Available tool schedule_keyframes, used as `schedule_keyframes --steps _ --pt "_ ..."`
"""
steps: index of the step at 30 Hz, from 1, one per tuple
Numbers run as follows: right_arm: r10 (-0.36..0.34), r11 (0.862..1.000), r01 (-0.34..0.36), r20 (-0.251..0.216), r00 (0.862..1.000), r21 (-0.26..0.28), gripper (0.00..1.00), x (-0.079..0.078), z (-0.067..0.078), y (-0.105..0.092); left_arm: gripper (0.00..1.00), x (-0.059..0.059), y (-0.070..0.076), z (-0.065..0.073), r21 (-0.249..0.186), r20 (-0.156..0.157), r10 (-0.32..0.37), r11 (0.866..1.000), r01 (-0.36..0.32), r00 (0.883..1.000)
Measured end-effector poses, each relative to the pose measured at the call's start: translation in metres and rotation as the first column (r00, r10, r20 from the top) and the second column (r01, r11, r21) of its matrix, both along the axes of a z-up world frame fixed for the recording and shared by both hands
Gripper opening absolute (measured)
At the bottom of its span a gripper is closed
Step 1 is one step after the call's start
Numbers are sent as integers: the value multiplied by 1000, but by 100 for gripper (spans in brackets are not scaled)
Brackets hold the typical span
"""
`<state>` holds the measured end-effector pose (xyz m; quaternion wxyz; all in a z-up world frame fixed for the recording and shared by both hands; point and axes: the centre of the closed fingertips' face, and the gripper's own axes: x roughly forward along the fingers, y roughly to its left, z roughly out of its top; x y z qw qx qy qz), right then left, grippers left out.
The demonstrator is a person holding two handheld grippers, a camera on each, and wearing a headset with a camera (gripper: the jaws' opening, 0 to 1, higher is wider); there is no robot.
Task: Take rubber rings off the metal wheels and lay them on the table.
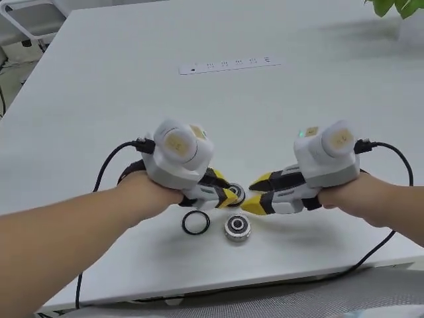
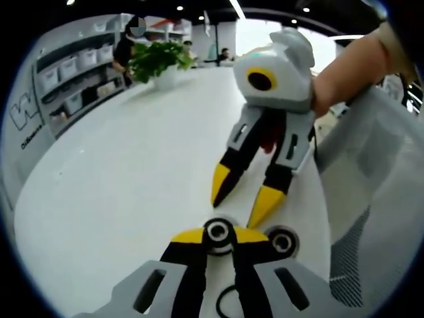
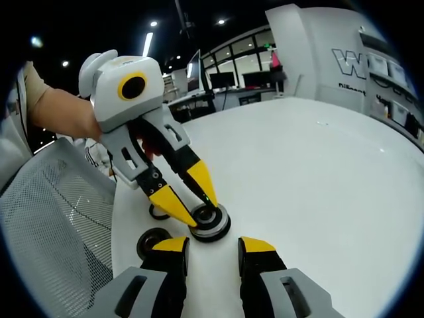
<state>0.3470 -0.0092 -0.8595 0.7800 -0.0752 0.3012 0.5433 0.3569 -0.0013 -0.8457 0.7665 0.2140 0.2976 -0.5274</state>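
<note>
left hand-held gripper (image 1: 229, 194) is clamped on a wheel (image 3: 211, 222) over the white worktop (image 1: 132, 99). right hand-held gripper (image 1: 256, 193) faces it from 3 o'clock, jaws apart and empty. a loose ring (image 1: 196, 222) and a second wheel (image 1: 237, 226) lie at 6 o'clock.

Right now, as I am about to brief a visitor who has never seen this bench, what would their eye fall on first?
First, two yellow-tipped grippers meeting nose to nose near the table's front edge: the left gripper is shut on a metal wheel, and the right gripper faces it with its jaws open. On the white table just in front of them, a loose black rubber ring and a second wheel lie side by side.
</note>
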Motion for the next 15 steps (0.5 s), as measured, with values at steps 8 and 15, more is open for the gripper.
schedule_keyframes --steps 8,15 --pt "9 1000 -9 4 1000 5 27 1 2 4 14 1 0 -2 -10 8 15 1000 -15 1000" --pt "24 1000 -24 11 1000 3 28 0 3 13 14 0 0 -2 -13 6 22 1000 -22 1000"
